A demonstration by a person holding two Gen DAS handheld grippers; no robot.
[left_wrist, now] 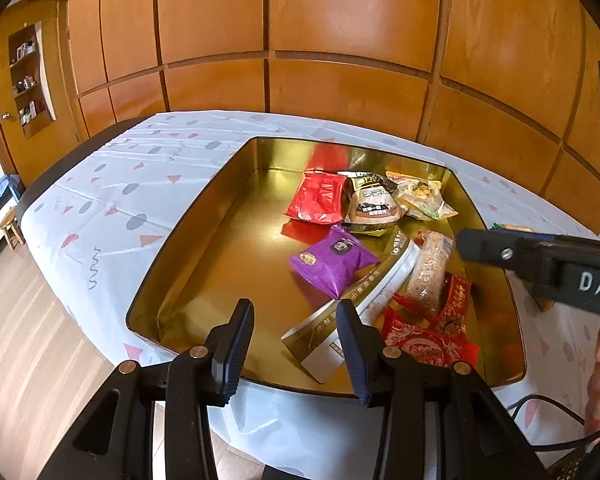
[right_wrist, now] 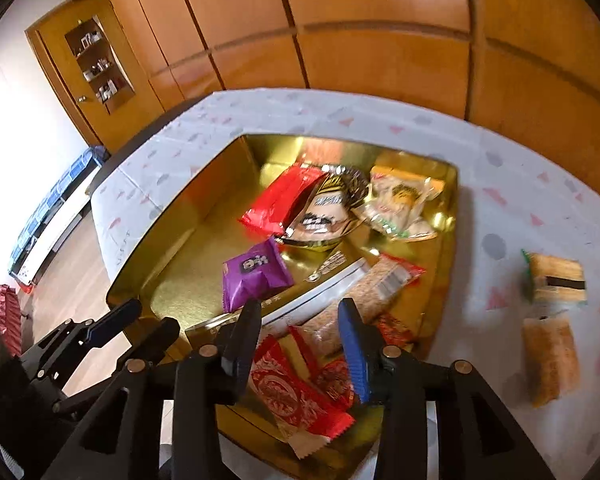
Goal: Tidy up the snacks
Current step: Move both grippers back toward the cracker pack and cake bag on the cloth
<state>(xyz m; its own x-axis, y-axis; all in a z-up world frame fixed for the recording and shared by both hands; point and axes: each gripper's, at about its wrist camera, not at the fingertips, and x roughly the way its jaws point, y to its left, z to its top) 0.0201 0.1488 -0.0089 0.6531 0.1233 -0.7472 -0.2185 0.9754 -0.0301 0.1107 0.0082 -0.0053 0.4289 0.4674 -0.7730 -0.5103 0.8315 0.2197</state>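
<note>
Your left gripper (left_wrist: 296, 344) hangs at the gold tray's (left_wrist: 204, 216) 6 o'clock rim, jaws apart and holding nothing. Your right gripper (right_wrist: 300, 344) is spread wide too, empty above the red packets (right_wrist: 296, 396) at the tray's near edge. Inside the tray, the purple packet (left_wrist: 332, 264) lies near the centre, with the red pouch (left_wrist: 316, 198) at its 12 o'clock. Two wafer snacks (right_wrist: 554, 280) lie on the tablecloth (right_wrist: 500, 184), at 3 o'clock of the tray.

Black tool (left_wrist: 296, 344), blue ribbed pads (left_wrist: 350, 344), brass screws
</note>
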